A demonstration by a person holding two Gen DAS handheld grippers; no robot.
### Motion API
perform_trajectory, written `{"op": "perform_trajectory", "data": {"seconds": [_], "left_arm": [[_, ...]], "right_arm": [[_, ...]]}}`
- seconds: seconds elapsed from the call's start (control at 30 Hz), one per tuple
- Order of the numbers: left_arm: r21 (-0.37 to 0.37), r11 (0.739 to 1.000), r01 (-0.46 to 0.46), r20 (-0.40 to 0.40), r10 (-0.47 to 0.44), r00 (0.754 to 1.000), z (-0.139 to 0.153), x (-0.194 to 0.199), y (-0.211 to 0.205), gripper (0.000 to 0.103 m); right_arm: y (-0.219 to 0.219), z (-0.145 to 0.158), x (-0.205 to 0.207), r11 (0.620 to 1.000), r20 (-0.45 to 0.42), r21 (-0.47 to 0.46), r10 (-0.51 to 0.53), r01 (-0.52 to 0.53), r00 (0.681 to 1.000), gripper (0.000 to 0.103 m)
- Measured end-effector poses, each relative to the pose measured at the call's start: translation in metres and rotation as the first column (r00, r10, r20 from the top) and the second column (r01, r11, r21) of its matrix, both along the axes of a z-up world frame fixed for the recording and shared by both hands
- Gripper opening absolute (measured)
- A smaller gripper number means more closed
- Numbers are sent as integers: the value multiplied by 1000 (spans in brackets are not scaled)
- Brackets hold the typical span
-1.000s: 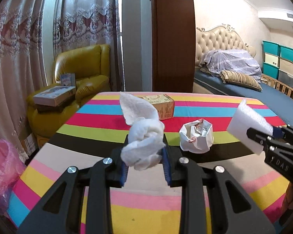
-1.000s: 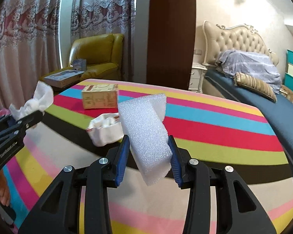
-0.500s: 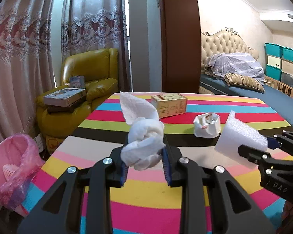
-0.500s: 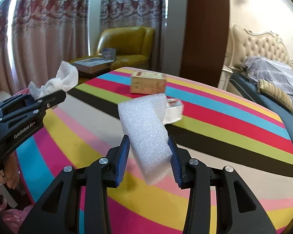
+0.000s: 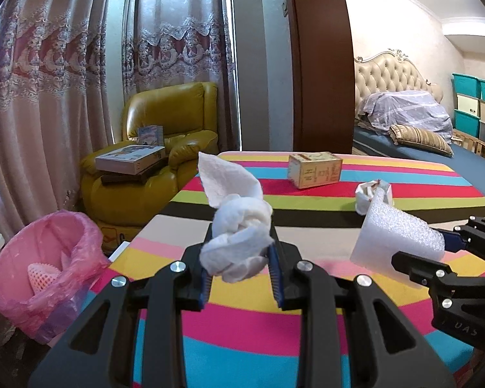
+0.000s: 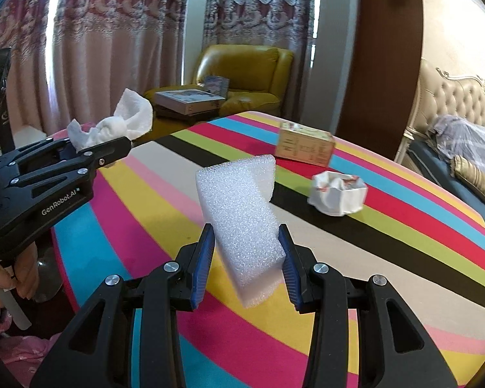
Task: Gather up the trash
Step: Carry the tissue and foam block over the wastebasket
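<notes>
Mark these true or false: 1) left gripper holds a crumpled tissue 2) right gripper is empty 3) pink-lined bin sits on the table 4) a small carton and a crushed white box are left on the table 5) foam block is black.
1) True: the left gripper is shut on the crumpled tissue.
2) False: the right gripper is shut on the foam block.
3) False: the pink-lined bin stands on the floor beside the table.
4) True: small carton, crushed white box.
5) False: it is white.
</notes>
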State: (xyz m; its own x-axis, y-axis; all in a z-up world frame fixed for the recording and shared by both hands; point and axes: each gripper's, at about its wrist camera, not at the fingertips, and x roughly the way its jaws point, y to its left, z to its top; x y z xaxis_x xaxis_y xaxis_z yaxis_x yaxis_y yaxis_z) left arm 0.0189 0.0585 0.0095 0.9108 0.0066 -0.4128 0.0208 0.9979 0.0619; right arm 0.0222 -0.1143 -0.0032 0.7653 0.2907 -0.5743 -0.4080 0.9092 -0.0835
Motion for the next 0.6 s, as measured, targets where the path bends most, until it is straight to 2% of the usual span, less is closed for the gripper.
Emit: {"op": "perform_trajectory", "data": {"seconds": [0.6], "left_arm": [[25, 991, -128, -16, 128, 992, -3, -26, 70, 28]], "right_arm": [[60, -6, -11, 986, -36, -39, 161, -162, 986, 40]]}}
